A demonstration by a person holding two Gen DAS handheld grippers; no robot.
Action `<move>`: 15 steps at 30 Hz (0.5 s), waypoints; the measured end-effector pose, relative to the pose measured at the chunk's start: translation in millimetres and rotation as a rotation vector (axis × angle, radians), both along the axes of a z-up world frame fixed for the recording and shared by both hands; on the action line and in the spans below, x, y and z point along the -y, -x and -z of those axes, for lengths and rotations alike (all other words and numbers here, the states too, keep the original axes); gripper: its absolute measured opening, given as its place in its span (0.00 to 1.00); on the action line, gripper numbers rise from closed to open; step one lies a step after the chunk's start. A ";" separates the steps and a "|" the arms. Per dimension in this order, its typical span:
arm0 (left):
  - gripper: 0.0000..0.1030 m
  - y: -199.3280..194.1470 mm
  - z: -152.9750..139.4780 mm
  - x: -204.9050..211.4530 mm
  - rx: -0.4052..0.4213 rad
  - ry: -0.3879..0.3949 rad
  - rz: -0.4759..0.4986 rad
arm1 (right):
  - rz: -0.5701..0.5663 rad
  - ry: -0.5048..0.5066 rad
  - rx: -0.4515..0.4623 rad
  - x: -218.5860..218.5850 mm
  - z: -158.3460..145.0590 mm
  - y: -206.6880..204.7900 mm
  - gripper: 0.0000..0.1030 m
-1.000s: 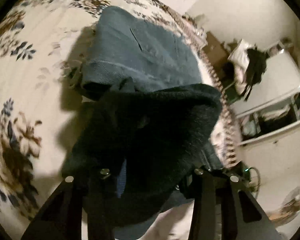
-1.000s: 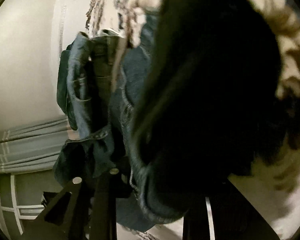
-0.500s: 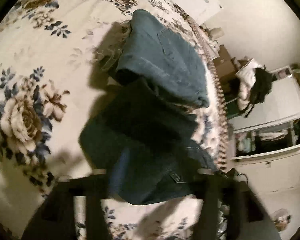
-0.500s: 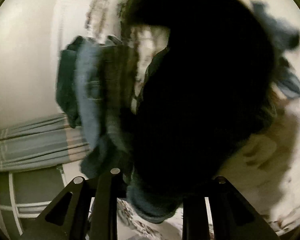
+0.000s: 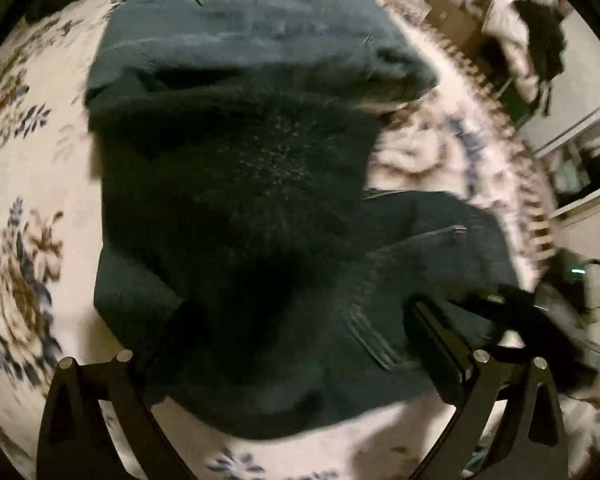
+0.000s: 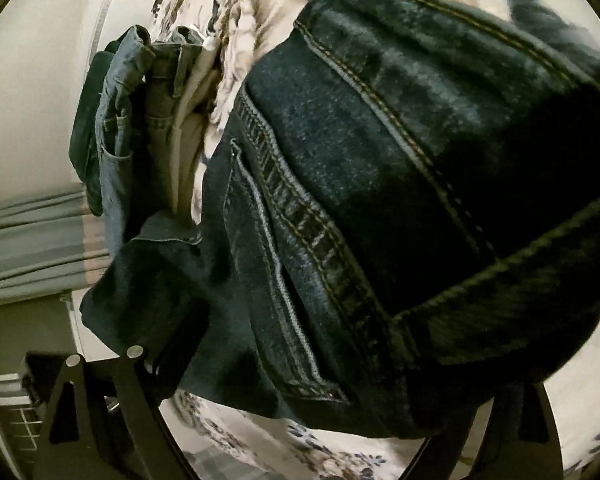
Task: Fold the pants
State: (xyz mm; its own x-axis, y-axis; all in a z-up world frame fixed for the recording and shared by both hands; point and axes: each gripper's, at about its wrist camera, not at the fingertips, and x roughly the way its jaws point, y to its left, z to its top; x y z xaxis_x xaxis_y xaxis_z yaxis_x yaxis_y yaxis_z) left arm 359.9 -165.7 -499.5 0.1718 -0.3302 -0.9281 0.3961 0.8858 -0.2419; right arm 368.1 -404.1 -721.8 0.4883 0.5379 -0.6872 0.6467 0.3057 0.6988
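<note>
Dark blue jeans fill the left wrist view, bunched over the floral bedspread. A lighter blue folded pair lies just beyond them. My left gripper has its fingers wide apart with the denim draped between them; its tips are hidden. In the right wrist view the same dark jeans show seams and a pocket close up. My right gripper is buried under that cloth, its fingertips hidden.
A stack of folded jeans sits at the bed's far edge in the right wrist view, with a grey curtain behind. Past the bed's fringe stand white shelving and a dark bag.
Both grippers have moved the dark jeans forward over the bed. The cloth now fills both views closer, and the lighter folded pair is nearer in the left wrist view.
</note>
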 end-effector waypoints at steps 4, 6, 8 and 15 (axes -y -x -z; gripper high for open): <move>1.00 -18.1 14.0 5.6 0.000 -0.056 -0.013 | 0.015 -0.013 -0.002 6.6 2.6 14.0 0.94; 1.00 -22.4 16.2 5.5 -0.004 -0.064 -0.018 | 0.024 -0.017 -0.004 8.3 5.5 18.4 0.94; 1.00 -25.7 18.3 5.5 -0.006 -0.078 -0.025 | 0.032 -0.021 -0.005 10.8 4.3 23.4 0.94; 1.00 -33.0 29.2 7.5 -0.036 -0.160 -0.091 | 0.018 -0.023 -0.012 10.5 8.2 23.3 0.95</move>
